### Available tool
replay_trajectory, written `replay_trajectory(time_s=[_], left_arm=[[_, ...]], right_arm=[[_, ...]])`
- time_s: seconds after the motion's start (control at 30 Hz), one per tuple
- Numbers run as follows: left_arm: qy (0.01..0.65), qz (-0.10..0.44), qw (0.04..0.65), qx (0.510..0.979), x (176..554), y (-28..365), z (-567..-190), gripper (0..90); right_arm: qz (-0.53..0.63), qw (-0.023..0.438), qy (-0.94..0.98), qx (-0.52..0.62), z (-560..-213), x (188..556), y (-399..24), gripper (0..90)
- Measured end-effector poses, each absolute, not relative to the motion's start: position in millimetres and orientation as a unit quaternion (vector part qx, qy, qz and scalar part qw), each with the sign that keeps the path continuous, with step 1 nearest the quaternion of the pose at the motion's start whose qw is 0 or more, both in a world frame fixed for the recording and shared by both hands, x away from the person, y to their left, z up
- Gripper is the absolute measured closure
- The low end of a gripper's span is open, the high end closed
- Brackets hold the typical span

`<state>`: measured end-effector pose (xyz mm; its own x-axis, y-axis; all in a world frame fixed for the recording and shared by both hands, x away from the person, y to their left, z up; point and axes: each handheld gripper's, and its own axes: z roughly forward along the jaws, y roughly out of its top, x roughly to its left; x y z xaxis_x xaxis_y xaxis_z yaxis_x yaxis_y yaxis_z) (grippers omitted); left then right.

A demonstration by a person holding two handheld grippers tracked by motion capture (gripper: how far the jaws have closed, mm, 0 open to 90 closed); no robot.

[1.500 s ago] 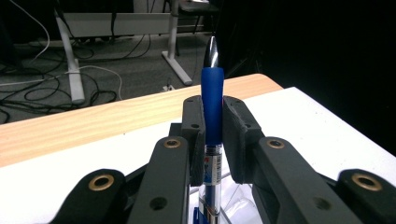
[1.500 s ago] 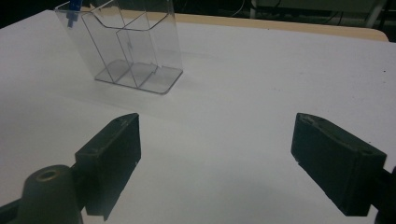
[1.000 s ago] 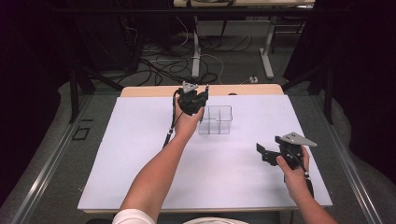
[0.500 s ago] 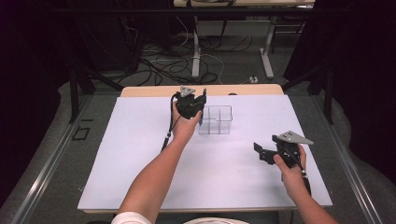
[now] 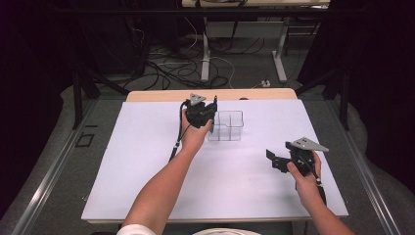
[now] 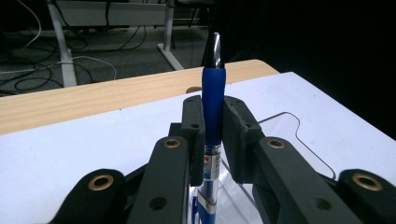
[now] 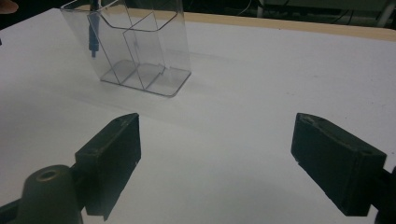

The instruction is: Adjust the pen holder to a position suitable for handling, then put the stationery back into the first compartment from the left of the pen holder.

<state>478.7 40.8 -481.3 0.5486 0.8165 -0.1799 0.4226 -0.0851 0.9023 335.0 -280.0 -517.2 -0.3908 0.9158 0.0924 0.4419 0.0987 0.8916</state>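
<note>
In the high view, the table [image 5: 147,186] is covered with a white sheet, with a strip of bare wood along its far edge. A clear organiser [image 5: 226,126] stands on the sheet near the far middle. The left gripper [image 5: 204,115] hangs at the organiser's left edge, held by the left hand [image 5: 194,135], with its cable trailing down along the forearm. The right gripper [image 5: 275,160] sits well apart, at the near right, held by the right hand [image 5: 304,172] above the sheet, its grey plate on top.

In the left gripper view, the jaws are clamped on a blue pen [image 6: 213,105], which stands upright between them, its dark end up. The lower part of the pen passes down behind the jaws, where the organiser's clear wall [image 6: 280,126] shows beneath. Beyond lie the sheet and the wooden edge.

In the right gripper view, the jaws stand wide apart over bare sheet, with nothing between them. Farther off stands the organiser [image 7: 140,51], divided into compartments. The pen's [image 7: 92,32] lower end hangs inside its left compartment, clear of the floor.
</note>
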Motion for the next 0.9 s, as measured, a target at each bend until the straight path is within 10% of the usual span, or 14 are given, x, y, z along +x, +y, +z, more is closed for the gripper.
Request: replay_trajectory(time_s=[0.9], left_arm=[[0.436, 0.174, 0.502, 0.727, 475.2, 35.1, -489.3, 79.3]], right_arm=[[0.463, 0.258, 0.695, 0.485, -516.9, 334.2, -280.7, 15.5]])
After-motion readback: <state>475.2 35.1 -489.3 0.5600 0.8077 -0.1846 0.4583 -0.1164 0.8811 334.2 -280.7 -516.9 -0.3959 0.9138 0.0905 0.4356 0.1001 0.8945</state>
